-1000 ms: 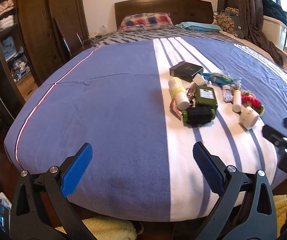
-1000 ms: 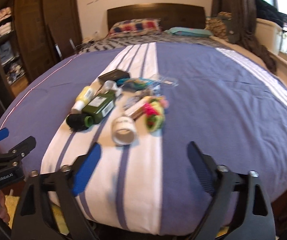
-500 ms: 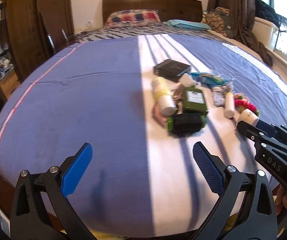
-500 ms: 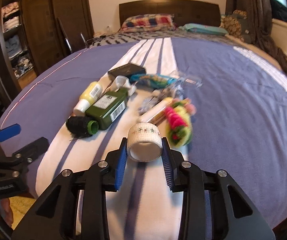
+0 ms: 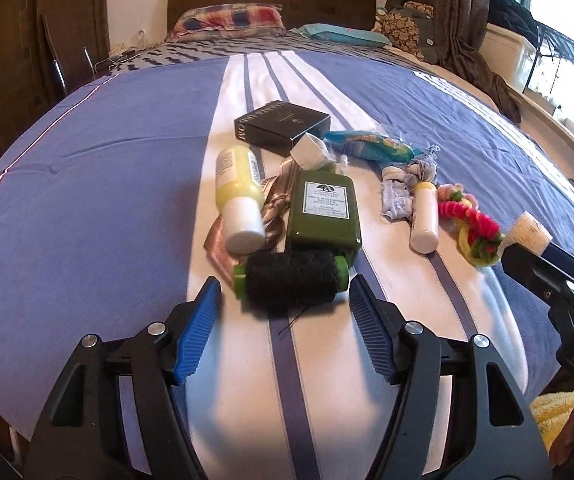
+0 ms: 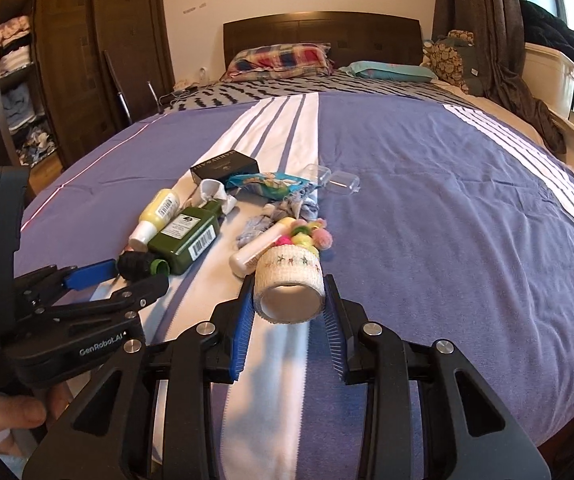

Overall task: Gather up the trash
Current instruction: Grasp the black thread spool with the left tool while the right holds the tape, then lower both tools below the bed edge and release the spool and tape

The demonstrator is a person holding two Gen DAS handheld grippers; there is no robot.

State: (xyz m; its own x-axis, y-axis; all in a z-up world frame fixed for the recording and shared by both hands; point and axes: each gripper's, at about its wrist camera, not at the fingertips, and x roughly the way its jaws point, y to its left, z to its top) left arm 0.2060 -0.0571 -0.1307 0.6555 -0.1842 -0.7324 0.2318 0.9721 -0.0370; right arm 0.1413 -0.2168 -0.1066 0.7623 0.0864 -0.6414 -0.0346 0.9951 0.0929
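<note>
Across the bed's blue-and-white striped cover (image 5: 87, 184) lies a scatter of bottles, wrappers and hair ties. Our right gripper (image 6: 290, 300) has its fingers clenched on a white tape roll (image 6: 289, 280), seemingly just clear of the cover. Our left gripper (image 5: 285, 300) is closing, its fingers flanking but not yet touching a black thread spool (image 5: 290, 278) beside the green bottle (image 5: 325, 212).

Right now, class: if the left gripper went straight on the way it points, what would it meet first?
Most likely the black thread spool with green ends, lying crosswise just ahead of the left gripper, whose fingers are closing with nothing between them yet. Behind it lies the green bottle. Depth is unclear, so this is a judgement.
</note>
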